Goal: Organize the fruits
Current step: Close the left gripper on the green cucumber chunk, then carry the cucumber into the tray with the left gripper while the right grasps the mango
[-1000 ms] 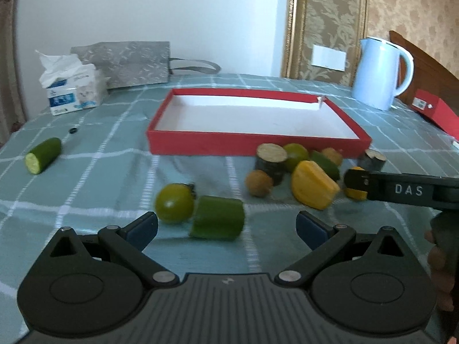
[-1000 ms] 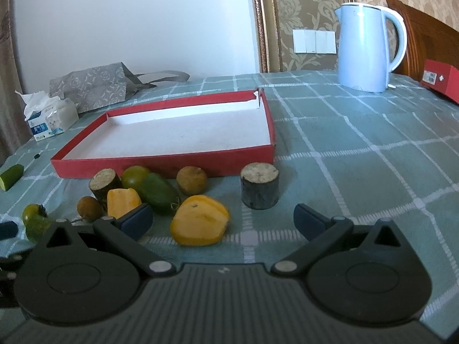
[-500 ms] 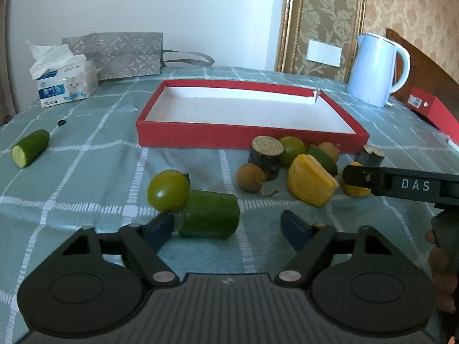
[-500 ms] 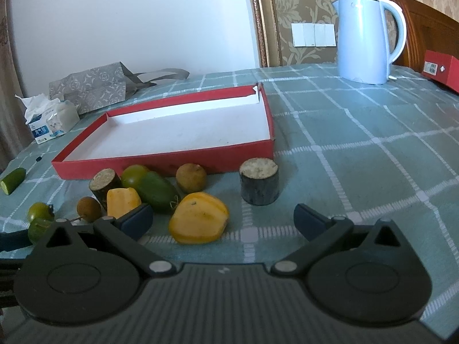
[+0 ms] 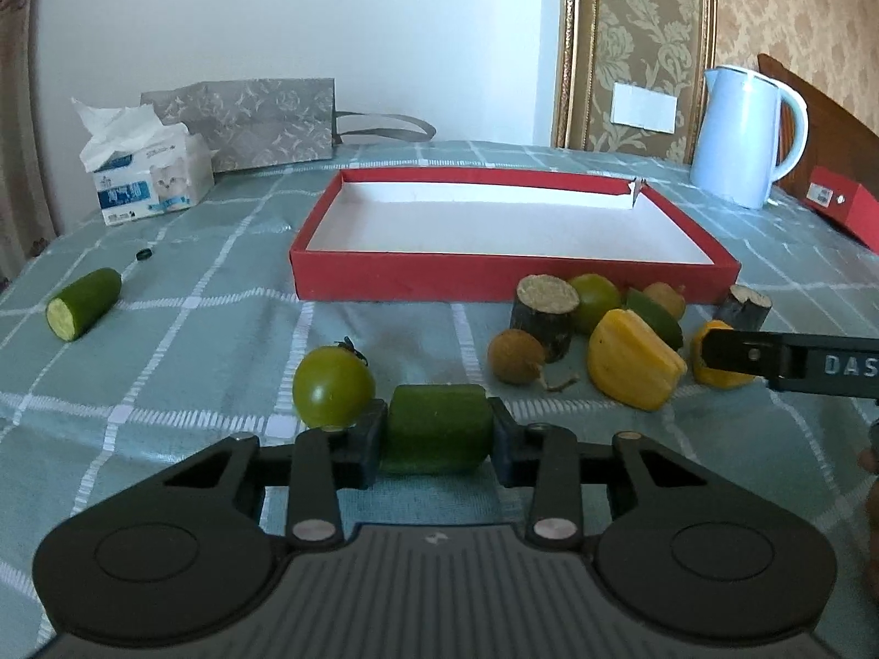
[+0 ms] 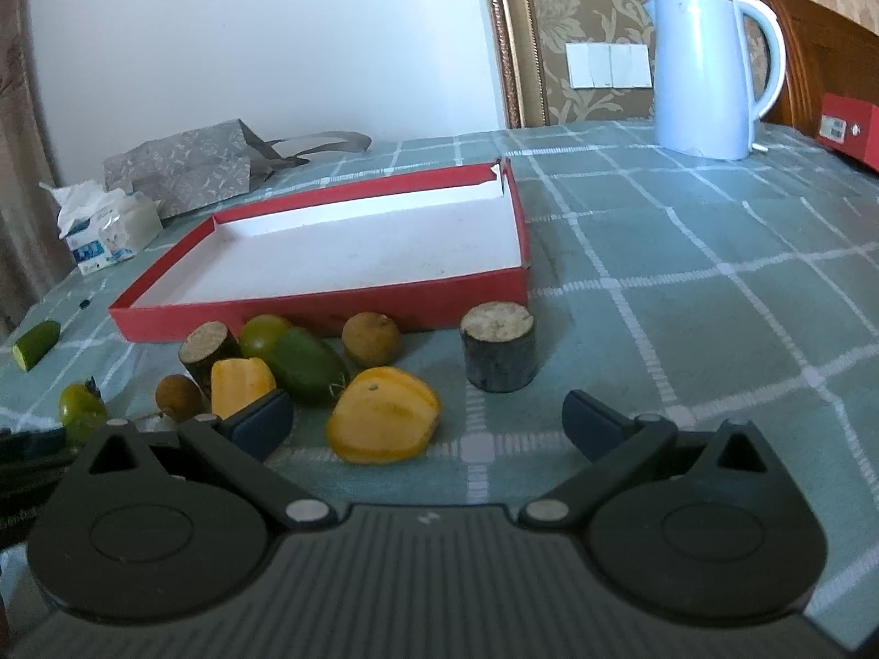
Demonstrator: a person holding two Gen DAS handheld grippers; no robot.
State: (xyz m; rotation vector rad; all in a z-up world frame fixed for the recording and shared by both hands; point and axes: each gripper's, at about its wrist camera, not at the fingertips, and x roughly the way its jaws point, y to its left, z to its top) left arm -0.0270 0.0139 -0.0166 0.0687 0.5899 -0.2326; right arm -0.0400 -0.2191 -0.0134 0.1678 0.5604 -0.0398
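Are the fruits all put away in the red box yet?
Not yet. The red box holds nothing. The left gripper is shut on a green cucumber chunk, so the first piece is only just grabbed. The right gripper is open near a yellow piece. The other fruits lie on the tablecloth.

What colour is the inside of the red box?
White; the inside of the red box shows best in the right wrist view.
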